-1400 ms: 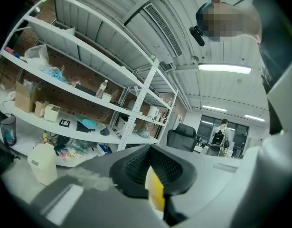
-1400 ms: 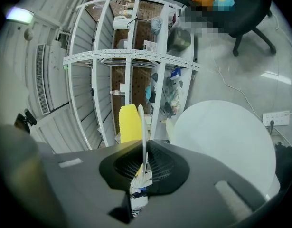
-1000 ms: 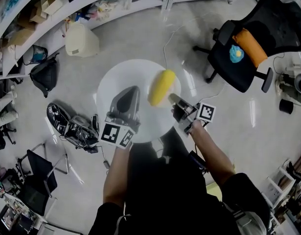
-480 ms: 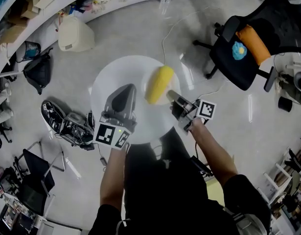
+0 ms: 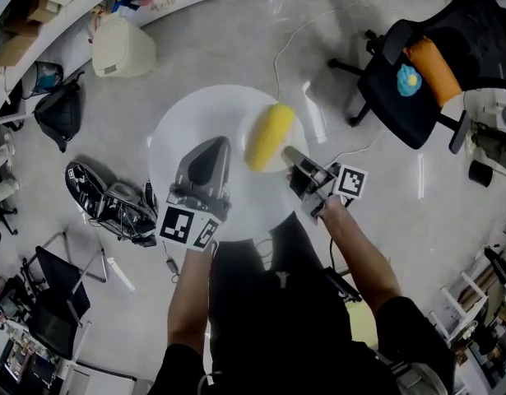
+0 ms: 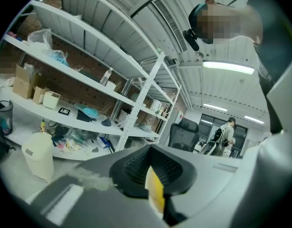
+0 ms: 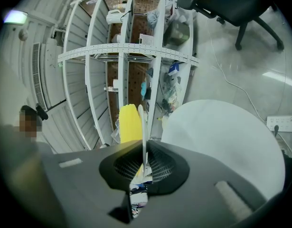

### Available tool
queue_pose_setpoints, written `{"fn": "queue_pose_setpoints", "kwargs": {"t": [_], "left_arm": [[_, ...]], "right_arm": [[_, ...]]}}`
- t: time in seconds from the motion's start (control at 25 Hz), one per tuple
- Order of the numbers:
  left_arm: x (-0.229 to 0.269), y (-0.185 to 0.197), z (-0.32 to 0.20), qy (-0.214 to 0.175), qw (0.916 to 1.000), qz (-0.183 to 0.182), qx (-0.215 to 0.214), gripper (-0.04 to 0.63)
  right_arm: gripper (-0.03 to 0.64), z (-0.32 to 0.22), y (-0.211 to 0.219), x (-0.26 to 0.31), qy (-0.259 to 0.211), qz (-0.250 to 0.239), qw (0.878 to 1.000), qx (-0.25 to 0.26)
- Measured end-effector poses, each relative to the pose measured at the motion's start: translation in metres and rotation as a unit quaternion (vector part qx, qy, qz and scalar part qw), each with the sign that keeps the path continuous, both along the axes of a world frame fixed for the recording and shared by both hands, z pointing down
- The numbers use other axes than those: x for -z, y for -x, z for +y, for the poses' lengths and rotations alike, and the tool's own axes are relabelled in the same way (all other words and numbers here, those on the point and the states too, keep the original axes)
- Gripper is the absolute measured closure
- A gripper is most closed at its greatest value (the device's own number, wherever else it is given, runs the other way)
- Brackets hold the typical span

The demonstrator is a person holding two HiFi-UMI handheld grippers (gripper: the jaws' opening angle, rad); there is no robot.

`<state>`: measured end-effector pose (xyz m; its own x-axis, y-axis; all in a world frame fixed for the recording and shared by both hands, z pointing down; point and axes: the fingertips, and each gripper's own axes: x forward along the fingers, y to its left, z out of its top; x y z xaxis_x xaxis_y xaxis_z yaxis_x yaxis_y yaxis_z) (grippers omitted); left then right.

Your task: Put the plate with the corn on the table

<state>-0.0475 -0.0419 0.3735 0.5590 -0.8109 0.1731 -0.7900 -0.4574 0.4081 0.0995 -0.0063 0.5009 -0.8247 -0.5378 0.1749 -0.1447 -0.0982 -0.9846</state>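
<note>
A white plate [image 5: 191,122] with a yellow corn cob [image 5: 269,136] on its right half hangs level above the floor, held from both sides. My left gripper [image 5: 210,156] grips its near left part, the top jaw lying over the plate. At the right rim, beside the cob, is my right gripper [image 5: 292,160]. The right gripper view shows the rim edge-on between the pads of the right gripper [image 7: 145,161], with the corn [image 7: 128,122] on one side and the plate's white underside [image 7: 221,141] on the other. My left gripper [image 6: 153,184] has a pale yellow strip pinched between its pads.
A black office chair [image 5: 425,64] with an orange cushion stands at the right. White shelving [image 5: 80,6] runs along the top left, with a cream container [image 5: 125,46] and a black bag [image 5: 59,109] below it. Black gear [image 5: 113,206] and a cable [image 5: 290,44] lie on the floor.
Both grippers keep their hold. The plate with the corn has drifted slightly up and left in the head view, and the floor items have shifted with it.
</note>
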Motion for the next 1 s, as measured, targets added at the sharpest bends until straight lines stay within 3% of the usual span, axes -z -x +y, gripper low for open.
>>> {"fn": "queue_pose_setpoints", "kwargs": {"t": [1.0], "left_arm": [[-0.054,0.008,-0.013,0.021,0.9997,0.009,-0.002,0.593]], "right_arm": [[0.586,-0.022,0.010,-0.051,-0.002,0.000,1.000,-0.006]]}}
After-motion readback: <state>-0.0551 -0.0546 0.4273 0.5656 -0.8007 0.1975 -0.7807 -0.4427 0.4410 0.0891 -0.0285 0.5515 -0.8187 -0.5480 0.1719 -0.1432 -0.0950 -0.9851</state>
